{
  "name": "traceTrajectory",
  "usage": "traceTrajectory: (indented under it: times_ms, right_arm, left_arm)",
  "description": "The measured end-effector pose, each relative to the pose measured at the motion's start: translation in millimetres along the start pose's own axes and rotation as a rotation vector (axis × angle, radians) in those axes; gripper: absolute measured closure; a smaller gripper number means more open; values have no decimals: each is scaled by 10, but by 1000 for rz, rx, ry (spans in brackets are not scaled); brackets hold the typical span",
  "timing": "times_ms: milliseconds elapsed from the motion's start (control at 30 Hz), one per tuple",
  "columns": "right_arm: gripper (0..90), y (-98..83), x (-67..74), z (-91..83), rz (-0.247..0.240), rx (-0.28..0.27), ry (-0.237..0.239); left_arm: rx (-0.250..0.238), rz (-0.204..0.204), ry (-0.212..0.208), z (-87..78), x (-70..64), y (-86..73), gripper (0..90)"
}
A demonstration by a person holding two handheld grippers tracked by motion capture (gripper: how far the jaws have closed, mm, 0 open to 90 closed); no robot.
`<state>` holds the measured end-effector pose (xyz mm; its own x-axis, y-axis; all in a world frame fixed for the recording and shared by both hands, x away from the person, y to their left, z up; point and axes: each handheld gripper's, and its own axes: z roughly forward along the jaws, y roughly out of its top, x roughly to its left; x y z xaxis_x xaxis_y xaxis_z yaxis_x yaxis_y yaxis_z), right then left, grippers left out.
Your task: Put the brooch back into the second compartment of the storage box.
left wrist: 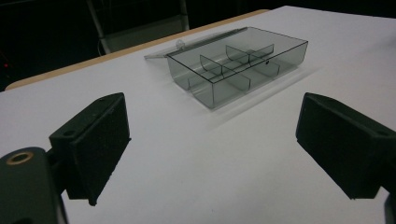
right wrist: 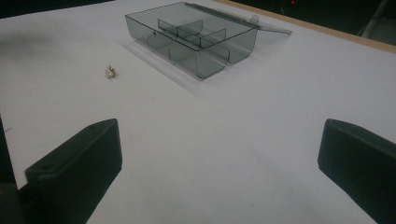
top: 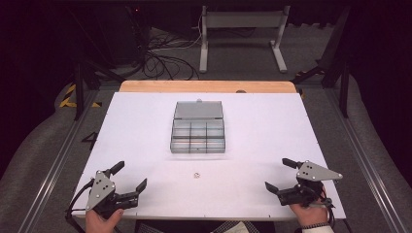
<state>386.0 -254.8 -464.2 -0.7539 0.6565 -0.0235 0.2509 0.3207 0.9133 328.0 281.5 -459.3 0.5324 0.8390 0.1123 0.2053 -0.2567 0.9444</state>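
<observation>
One clear box (top: 198, 133) sits on the white table (top: 272, 126), in the middle between the left and right edges and nearer the far edge than the near one. Its lid (top: 198, 110) lies open flat toward the far edge. Inside, dividers make six compartments, two rows of three; whether anything lies in them cannot be told.

One small pale part (top: 197, 174) lies alone on the table, between the box and the near edge, apart from the box.

Two grippers are in play. The left gripper (top: 130, 176) is at the near left corner, its jaws spread wide and holding nothing. The right gripper (top: 281, 174) is at the near right corner, its jaws likewise wide and bare. One hand (top: 103, 221) grips the left tool, another hand (top: 306, 213) the right.

Bare table runs on both sides of the box out to the left and right edges, and between each gripper and the small part.
</observation>
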Motion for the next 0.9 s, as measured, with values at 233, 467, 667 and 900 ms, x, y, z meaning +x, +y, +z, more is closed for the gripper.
traceTrajectory:
  times_ms: [233,467,667,900]
  right_arm:
    - [5,-4,-1,26,4,6,3]
    - [5,0,7,41,-1,9,4]
    - [5,-1,6,41,-1,12,3]
    - [5,-4,0,49,-1,14,8]
  left_arm:
    - [20,3,4,-7,-3,11,106]
    - [18,6,10,-17,9,17,105]
    - [24,1,9,-17,22,33,104]
    - [37,-5,6,-9,21,63,104]
